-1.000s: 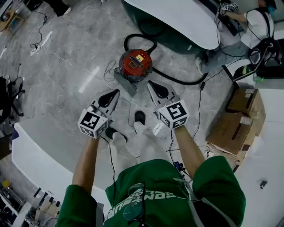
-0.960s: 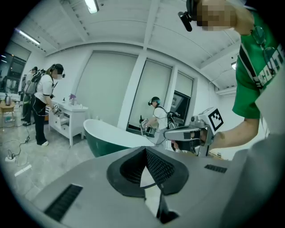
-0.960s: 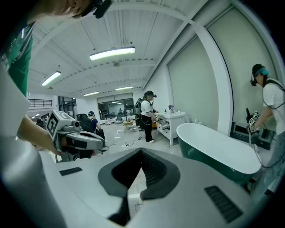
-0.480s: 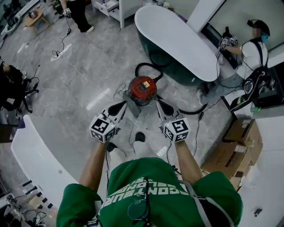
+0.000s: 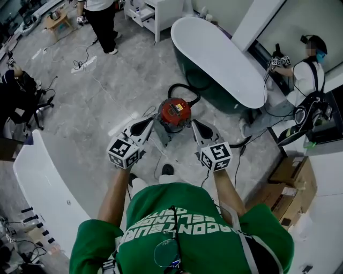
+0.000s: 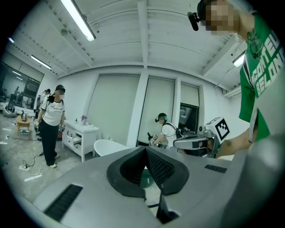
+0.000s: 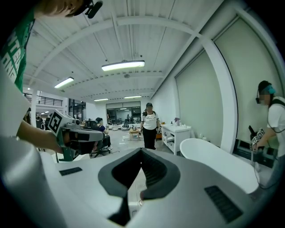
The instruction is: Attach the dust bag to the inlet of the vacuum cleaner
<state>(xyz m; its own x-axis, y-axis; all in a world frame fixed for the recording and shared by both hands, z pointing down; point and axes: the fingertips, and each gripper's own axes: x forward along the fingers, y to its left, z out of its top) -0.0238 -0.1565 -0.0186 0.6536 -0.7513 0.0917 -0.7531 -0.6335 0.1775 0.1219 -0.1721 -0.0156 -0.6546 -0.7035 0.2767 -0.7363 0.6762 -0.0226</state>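
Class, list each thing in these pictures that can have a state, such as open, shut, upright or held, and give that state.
left claw, shut, with nothing in it.
right claw, shut, with nothing in it.
vacuum cleaner, upright on the floor, touched by neither claw.
hose, looped on the floor behind the vacuum cleaner.

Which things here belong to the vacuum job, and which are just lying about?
Job: vacuum cleaner, left gripper, right gripper.
Lying about: boxes, bathtub, cabinet.
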